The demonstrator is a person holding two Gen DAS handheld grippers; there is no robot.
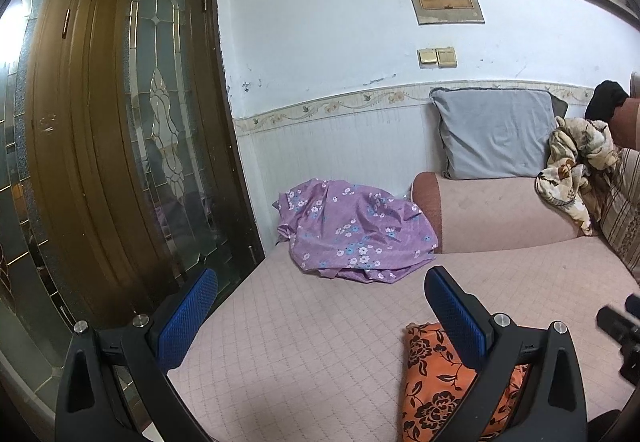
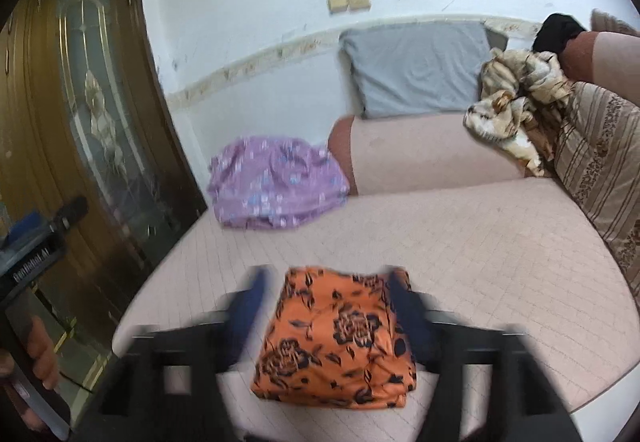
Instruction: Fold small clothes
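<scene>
A folded orange cloth with black flowers (image 2: 336, 338) lies on the pink quilted bed (image 2: 460, 250); it also shows in the left wrist view (image 1: 436, 382), partly behind the right finger. My right gripper (image 2: 332, 306) is open above it, blurred, its blue fingers on either side of the cloth. My left gripper (image 1: 320, 306) is open and empty above the bed, left of the cloth. A crumpled purple floral garment (image 1: 356, 230) lies at the far side of the bed by the wall, seen too in the right wrist view (image 2: 276, 186).
A wooden glass-panel door (image 1: 120, 130) stands at the left of the bed. A pink bolster (image 1: 496, 210), a grey pillow (image 1: 496, 134), a crumpled beige floral cloth (image 1: 576, 162) and a striped cushion (image 2: 600, 178) lie at the back right.
</scene>
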